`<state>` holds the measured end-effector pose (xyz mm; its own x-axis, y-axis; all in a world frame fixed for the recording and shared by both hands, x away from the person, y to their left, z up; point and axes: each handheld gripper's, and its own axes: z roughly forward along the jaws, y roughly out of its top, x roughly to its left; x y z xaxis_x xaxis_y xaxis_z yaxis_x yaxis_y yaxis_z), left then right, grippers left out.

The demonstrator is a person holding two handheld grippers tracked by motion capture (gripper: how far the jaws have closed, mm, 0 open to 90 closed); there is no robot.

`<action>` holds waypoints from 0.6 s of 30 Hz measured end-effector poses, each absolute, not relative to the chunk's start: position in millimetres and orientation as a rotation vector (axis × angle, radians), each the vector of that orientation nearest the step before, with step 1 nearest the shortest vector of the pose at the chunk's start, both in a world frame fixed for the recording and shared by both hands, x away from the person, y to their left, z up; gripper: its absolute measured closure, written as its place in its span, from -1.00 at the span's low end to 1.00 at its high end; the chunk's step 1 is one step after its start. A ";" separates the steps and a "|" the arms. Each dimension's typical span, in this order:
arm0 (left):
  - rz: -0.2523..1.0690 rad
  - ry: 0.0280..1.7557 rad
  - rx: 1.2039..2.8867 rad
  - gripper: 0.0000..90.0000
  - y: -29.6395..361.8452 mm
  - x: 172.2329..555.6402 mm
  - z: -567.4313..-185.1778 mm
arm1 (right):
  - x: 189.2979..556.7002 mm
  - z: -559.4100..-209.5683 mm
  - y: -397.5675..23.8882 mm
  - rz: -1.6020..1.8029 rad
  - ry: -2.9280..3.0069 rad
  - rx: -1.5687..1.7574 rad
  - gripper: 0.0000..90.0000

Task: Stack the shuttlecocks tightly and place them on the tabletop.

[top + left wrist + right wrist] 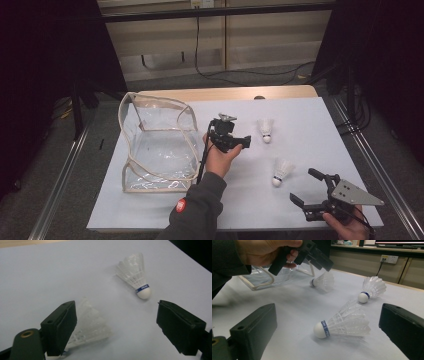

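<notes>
A white sheet [280, 200] covers the table; beyond it lie a grey floor, trailing cables and pale wall panels

High view: a clear bag [155, 145] stands open-topped at the sheet's left side. The left gripper [241, 142] hovers just right of the bag, pointing away from it toward a shuttlecock [265, 130]. A second shuttlecock [281, 171] lies further right of the bag, nearer the front edge. The right gripper [306, 187] waits near that one, jaws spread wide and holding nothing; judged, it is parked ready for its own pick

Left gripper view: the jaws stand wide apart, nothing pressed between them. A third shuttlecock [91, 326] lies on the sheet by the left pad, blurred; contact cannot be told. The far shuttlecock lies beyond, cork toward the camera

Right gripper view: the nearest shuttlecock lies on its side between the wide jaws, untouched, cork pointing toward the bag. The third shuttlecock rests just beside the bag, below the left gripper's tips. Judged, the shuttlecocks are meant for the bag
</notes>
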<state>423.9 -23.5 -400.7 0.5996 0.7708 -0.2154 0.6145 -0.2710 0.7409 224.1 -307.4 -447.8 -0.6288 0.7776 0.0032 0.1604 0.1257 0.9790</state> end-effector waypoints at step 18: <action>0.105 1.014 2.003 -0.85 -24.2 390.4 -403.1 | 224.7 -447.7 -307.5 1.537 1.885 0.911 -0.97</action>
<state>390.4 -24.2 -403.1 0.6655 0.6904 -0.2836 0.6173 -0.2955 0.7291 224.7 -307.5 -447.7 -0.6270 0.7790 0.0089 0.1655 0.1221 0.9786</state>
